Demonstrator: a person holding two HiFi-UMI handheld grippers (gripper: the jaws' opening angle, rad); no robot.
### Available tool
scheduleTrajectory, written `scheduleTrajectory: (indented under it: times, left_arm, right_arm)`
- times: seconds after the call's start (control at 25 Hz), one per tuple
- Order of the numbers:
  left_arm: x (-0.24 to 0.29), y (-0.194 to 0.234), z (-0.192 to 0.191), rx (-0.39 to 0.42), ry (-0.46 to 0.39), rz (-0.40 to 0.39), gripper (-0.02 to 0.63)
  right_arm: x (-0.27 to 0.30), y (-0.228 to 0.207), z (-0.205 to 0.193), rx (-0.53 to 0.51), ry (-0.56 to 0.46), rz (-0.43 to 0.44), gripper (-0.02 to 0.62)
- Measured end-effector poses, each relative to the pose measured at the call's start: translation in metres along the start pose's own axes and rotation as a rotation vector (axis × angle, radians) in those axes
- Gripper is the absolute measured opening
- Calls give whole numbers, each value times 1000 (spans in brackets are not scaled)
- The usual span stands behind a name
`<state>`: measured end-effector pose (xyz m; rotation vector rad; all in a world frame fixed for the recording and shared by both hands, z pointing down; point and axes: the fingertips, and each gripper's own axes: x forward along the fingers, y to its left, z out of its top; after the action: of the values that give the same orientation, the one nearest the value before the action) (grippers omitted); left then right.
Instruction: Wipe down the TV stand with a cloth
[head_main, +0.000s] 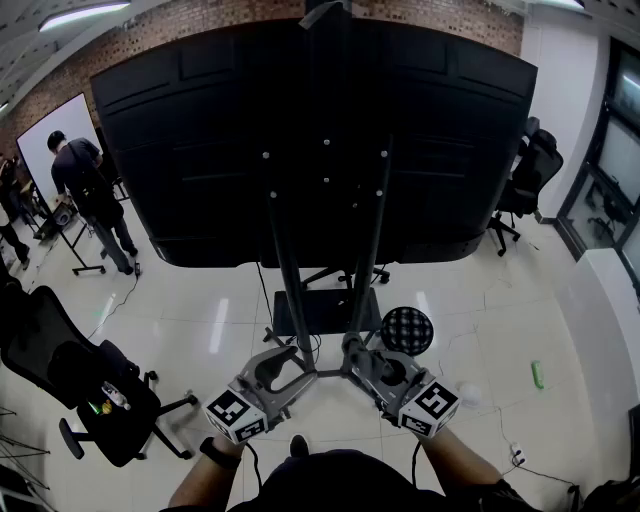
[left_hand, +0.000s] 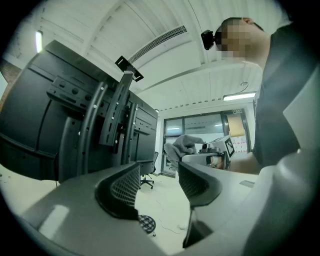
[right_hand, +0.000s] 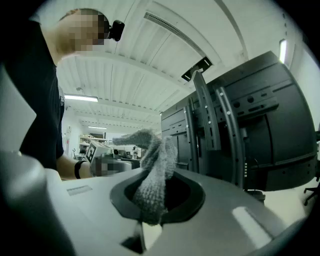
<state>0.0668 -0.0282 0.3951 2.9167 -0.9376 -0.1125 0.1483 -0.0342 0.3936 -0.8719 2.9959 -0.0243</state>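
Holding grey cloth clamped in my right gripper, just short of the TV stand poles. Left gripper jaws apart, nothing between. Round mesh stool right of the base; office chair near left; person far left.

Grey left gripper and right gripper bear black-white marker cubes.

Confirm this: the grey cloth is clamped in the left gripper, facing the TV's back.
Wrong gripper. The grey cloth is clamped in the right gripper, facing the back of the TV; the right gripper view shows it. The left gripper has its jaws apart, empty.
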Motion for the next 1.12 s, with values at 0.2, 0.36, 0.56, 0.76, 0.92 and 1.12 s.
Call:
scheduleTrajectory:
  times: [0.2, 0.36, 0.56, 0.76, 0.92, 1.12]
  left_arm:
    - [0, 45, 34, 48, -32, -52, 261]
    - [5, 76, 65, 102, -63, -115, 261]
    - [15, 103, 107, 192, -110, -176, 262]
    - [35, 111, 154, 267, -170, -204, 262]
    - [56, 111, 195, 326, -221, -203, 262]
    - [80, 111, 244, 394, -272, -191, 262]
  right_arm:
    - [46, -17, 26, -53, -33, -41, 25]
    - [81, -31, 49, -133, -45, -78, 25]
    - [108, -51, 92, -227, -101, -130, 25]
    - [122, -65, 146, -348, -126, -122, 26]
    - [133, -81, 191, -449, -128, -123, 26]
    - [146, -103, 252, -594, -134, -129, 26]
